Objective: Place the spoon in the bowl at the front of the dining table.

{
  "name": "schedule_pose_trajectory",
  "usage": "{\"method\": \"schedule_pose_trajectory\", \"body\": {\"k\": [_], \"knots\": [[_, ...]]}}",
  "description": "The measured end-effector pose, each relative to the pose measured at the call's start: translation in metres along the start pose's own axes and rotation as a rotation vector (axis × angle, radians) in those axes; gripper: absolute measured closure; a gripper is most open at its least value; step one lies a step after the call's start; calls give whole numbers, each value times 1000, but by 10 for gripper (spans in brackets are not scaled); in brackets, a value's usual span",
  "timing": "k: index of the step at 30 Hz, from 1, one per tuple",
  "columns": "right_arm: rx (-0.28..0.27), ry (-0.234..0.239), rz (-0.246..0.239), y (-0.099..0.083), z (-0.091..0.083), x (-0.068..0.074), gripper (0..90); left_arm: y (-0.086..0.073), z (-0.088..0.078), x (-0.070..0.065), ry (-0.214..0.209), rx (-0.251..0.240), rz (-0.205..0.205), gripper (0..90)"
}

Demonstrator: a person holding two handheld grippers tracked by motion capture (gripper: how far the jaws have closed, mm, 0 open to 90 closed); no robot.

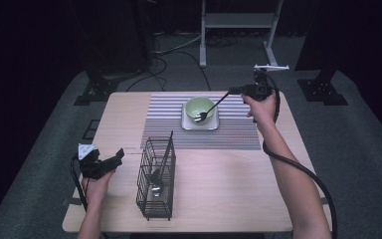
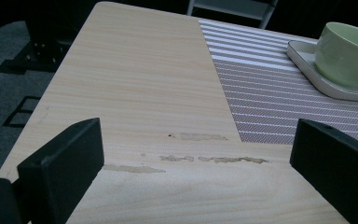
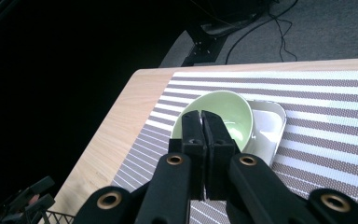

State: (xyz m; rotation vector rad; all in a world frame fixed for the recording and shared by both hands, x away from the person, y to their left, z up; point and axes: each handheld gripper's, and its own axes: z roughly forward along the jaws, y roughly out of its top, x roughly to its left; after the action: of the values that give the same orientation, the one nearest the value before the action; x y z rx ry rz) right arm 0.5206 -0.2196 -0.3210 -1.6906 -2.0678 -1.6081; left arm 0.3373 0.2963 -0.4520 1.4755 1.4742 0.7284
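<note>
A pale green bowl (image 1: pixel 199 106) stands on a small white square plate (image 1: pixel 214 124), on the striped placemat (image 1: pixel 164 124) at the back of the table. My right gripper (image 1: pixel 234 91) is just right of the bowl and shut on the dark handle of a fork (image 1: pixel 211 107), whose silver tines rest inside the bowl. In the right gripper view the jaws of the right gripper (image 3: pixel 201 114) are pressed together right over the bowl (image 3: pixel 233 112). My left gripper (image 1: pixel 115 162) rests open at the table's left edge. Nothing lies between the jaws of the left gripper (image 2: pixel 198 130).
A black wire cutlery caddy (image 1: pixel 156 181) stands near the front centre of the wooden table (image 1: pixel 229 189), holding a spoon and a dark-handled utensil. The bowl (image 2: pixel 349 53) and plate (image 2: pixel 307 65) lie far ahead of the left gripper. Stand legs and cables are on the floor behind the table.
</note>
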Motion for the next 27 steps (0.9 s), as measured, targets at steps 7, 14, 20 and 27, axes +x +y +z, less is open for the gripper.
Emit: {"method": "schedule_pose_trajectory", "body": {"k": [7,14,20,27], "knots": [[-9,-27,4,7,4,1,886,0,-1,1,1,-1,3,16],[-30,-42,23,11,7,-3,886,1,-2,3,4,-4,0,16],[-26,-71,32,9,13,-9,886,0,-3,3,5,-3,-3,16],[-21,-102,27,6,25,-13,885,1,-3,3,5,-6,-5,16]]}}
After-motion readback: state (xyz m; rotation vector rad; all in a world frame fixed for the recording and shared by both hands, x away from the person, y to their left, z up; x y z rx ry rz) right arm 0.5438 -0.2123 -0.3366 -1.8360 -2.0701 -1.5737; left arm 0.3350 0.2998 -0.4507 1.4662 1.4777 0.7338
